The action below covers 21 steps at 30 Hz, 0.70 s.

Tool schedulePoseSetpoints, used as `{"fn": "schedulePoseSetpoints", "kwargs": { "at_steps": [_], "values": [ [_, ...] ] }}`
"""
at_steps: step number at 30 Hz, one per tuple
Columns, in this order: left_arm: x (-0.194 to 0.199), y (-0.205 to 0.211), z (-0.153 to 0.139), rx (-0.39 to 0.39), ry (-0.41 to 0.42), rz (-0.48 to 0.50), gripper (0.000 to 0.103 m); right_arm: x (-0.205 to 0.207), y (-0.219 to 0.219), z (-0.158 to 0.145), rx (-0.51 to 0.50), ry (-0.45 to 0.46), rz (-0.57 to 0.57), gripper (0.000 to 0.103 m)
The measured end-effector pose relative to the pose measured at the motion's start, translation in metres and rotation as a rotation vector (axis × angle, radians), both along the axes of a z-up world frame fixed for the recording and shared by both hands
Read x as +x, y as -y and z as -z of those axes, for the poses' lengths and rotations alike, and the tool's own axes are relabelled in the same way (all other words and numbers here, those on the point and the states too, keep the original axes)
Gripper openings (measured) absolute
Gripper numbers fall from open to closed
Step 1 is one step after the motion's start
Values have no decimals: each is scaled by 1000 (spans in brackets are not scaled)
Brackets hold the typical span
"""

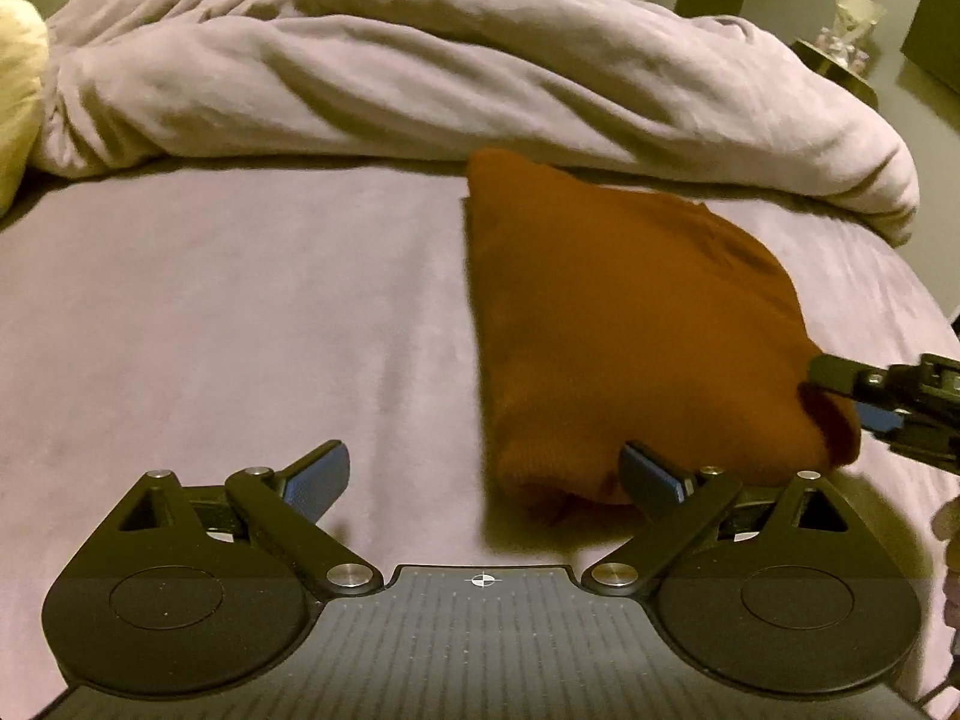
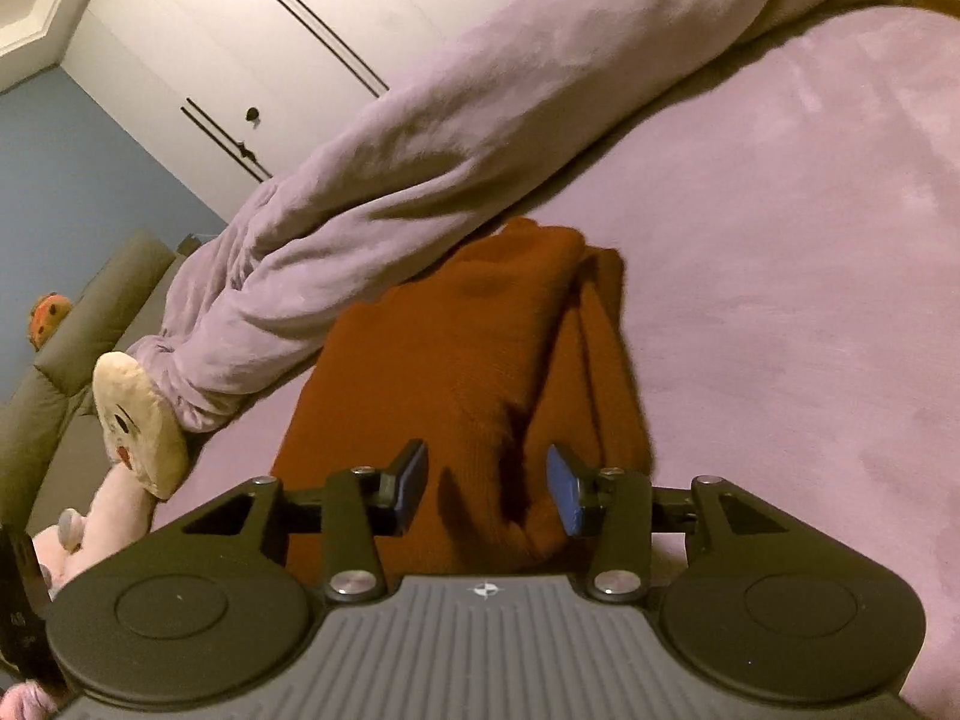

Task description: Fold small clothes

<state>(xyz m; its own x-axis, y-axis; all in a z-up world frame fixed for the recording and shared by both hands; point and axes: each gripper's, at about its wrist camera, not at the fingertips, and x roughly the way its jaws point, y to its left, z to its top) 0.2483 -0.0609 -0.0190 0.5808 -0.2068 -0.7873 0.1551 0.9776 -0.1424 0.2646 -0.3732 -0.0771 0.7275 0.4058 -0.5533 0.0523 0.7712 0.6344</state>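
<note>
A rust-orange knitted garment (image 1: 630, 324) lies folded on the lilac bed sheet (image 1: 240, 330), right of centre in the left wrist view. My left gripper (image 1: 486, 480) is wide open just in front of its near edge, with the right finger (image 1: 651, 477) touching the cloth. My right gripper (image 1: 840, 402) reaches in from the right at the garment's near right corner. In the right wrist view the right gripper (image 2: 487, 489) is open, its fingers on either side of a raised fold of the garment (image 2: 480, 372).
A rolled lilac duvet (image 1: 450, 72) lies across the bed behind the garment. A cream plush toy (image 2: 141, 426) and a pink one (image 2: 90, 534) sit at the bed's edge. White wardrobe doors (image 2: 270, 48) stand beyond.
</note>
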Motion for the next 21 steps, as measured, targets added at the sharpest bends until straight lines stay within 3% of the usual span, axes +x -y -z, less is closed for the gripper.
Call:
{"fn": "schedulePoseSetpoints", "kwargs": {
  "at_steps": [3, 5, 6, 9, 13, 16, 18, 21],
  "values": [
    [4, 1, -2, -22, 1, 3, 99, 15, -6, 5, 22, -11, -39, 42],
    [7, 2, -5, -51, 2, 20, 99, 23, -12, 8, -6, -7, -60, 25],
    [9, 3, -6, -59, 2, 29, 99, 25, -16, 9, -40, -7, -69, 17],
    [16, 6, -11, -55, 18, 39, 100, 22, -24, -6, -200, 39, -70, 15],
    [28, 11, -8, -79, 5, 42, 100, 16, -27, -23, -365, 103, -36, 15],
    [39, 14, 2, -120, -44, 45, 100, 21, -40, -1, -502, 60, -89, 17],
    [45, 14, 6, -154, -64, 48, 100, 19, -36, 4, -496, 85, -83, 21],
    [55, 14, 10, -179, -75, 58, 100, 20, -18, -5, -386, 51, -43, 39]
  ]
}}
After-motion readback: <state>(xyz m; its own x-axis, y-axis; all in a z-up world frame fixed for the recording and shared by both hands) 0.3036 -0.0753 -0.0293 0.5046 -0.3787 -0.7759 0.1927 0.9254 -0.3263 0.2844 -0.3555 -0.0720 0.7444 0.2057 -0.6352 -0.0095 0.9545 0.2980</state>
